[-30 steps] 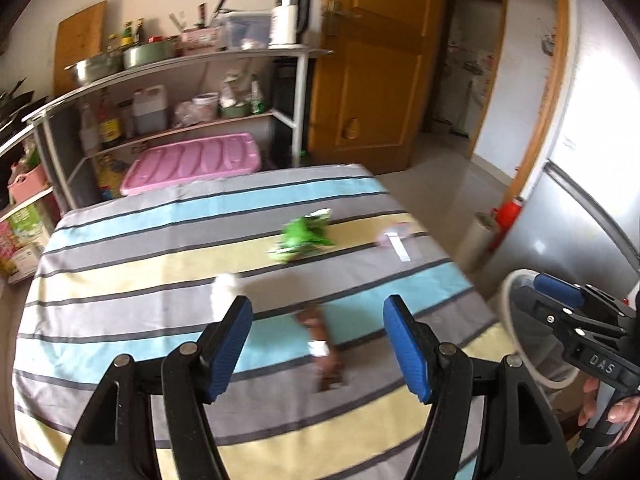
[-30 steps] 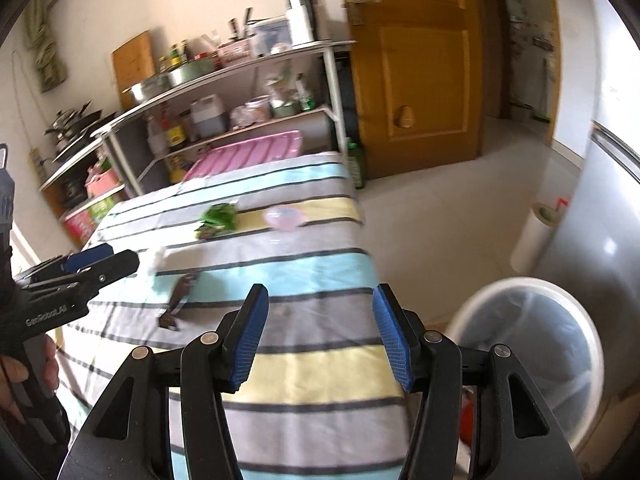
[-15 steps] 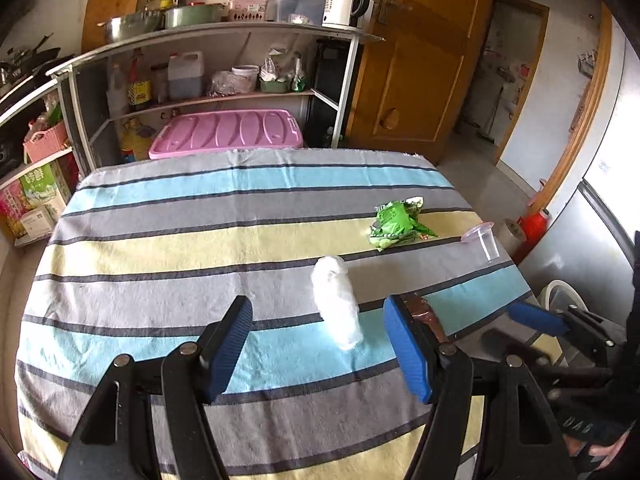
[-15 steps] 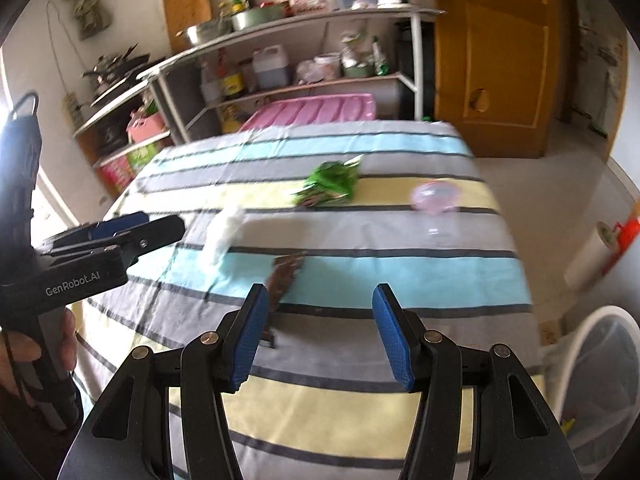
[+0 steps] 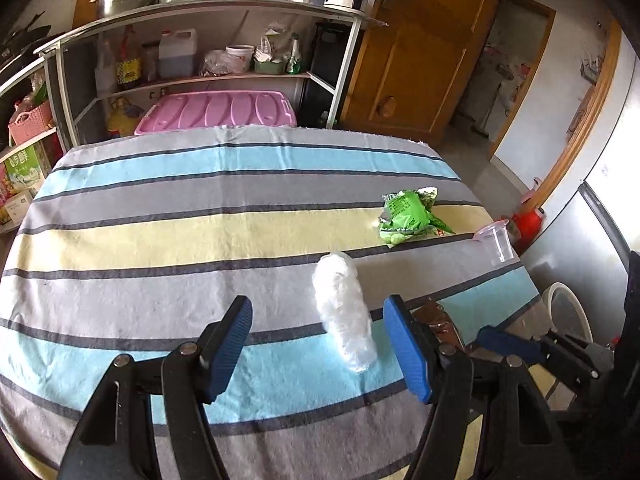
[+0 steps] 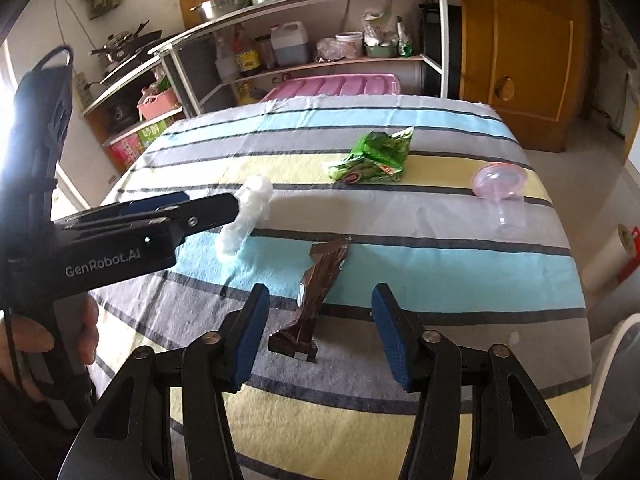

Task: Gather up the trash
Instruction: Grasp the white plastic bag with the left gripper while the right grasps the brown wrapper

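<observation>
Trash lies on a striped tablecloth [image 5: 160, 240]. A crumpled white plastic wrap [image 5: 346, 308] lies between my open left gripper's [image 5: 320, 348] fingertips, nearer the right finger; it also shows in the right wrist view [image 6: 246, 216]. A brown wrapper [image 6: 320, 280] lies between the fingers of my open right gripper [image 6: 318, 332], partly hidden in the left wrist view [image 5: 438, 322]. A green snack bag [image 5: 408, 216] [image 6: 370, 156] and a clear pink-rimmed cup [image 5: 496, 240] [image 6: 502, 196] lie farther right. The left gripper [image 6: 132, 220] shows from the side in the right wrist view.
A white trash bin [image 5: 568, 316] stands on the floor past the table's right edge. A metal shelf [image 5: 200, 40] with bottles and pots and a pink lidded box [image 5: 216, 110] stand behind the table. A wooden door [image 5: 420, 40] is at the back right.
Both grippers swung left and came down toward the table. The white wrap now sits between the left fingers and the brown wrapper between the right fingers. Both stayed open.
</observation>
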`<state>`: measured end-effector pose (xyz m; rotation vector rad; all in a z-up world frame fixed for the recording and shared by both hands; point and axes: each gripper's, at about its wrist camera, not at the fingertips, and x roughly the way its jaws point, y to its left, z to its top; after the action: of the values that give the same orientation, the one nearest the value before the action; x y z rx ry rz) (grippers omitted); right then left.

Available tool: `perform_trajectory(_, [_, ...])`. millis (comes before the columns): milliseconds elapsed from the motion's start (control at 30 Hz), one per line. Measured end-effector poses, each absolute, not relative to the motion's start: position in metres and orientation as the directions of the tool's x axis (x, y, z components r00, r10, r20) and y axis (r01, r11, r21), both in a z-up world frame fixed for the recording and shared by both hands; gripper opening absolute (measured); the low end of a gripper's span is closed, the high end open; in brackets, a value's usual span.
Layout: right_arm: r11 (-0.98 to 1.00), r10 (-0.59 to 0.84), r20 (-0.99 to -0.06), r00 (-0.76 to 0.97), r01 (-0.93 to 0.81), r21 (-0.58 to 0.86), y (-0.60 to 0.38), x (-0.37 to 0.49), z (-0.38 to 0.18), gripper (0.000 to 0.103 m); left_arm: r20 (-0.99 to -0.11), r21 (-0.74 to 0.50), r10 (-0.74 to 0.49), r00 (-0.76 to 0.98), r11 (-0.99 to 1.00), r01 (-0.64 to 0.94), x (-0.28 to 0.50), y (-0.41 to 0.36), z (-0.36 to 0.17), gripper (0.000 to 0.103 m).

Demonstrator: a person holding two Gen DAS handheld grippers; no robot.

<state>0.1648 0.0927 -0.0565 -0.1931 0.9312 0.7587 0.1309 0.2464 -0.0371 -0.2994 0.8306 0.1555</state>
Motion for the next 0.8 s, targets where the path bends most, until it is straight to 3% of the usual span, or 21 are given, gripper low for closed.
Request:
perform_trajectory(233, [0.72,0.488,-0.79,0.371,-0.683,0.124,0.097,0.162,-0.061,0.024,-0.768,-0.185,0.021,0.64,0.95,-0.253,0.139,0.245,-0.049,0.069])
perform_trajectory(367, [0.716,0.488,-0.793,0.364,-0.686,0.126,0.097,0.163,-0.064,0.016,-0.775,-0.18,0.018,0.632,0.952,-0.248,0.142,0.243,-0.051,0.057])
perform_trajectory(667, [0.721,0.499,-0.785,0.368,-0.678,0.141,0.094,0.163,-0.063,0.014,-0.783,-0.172,0.01,0.622,0.957,-0.233,0.146,0.241,-0.053,0.029])
perform_trajectory(800, [0.719,0.501,-0.78,0.375,-0.682,0.135,0.093,0.161,-0.062,0.014,-0.783,-0.171,0.01,0.622,0.958,-0.23,0.145,0.24,-0.052,0.029])
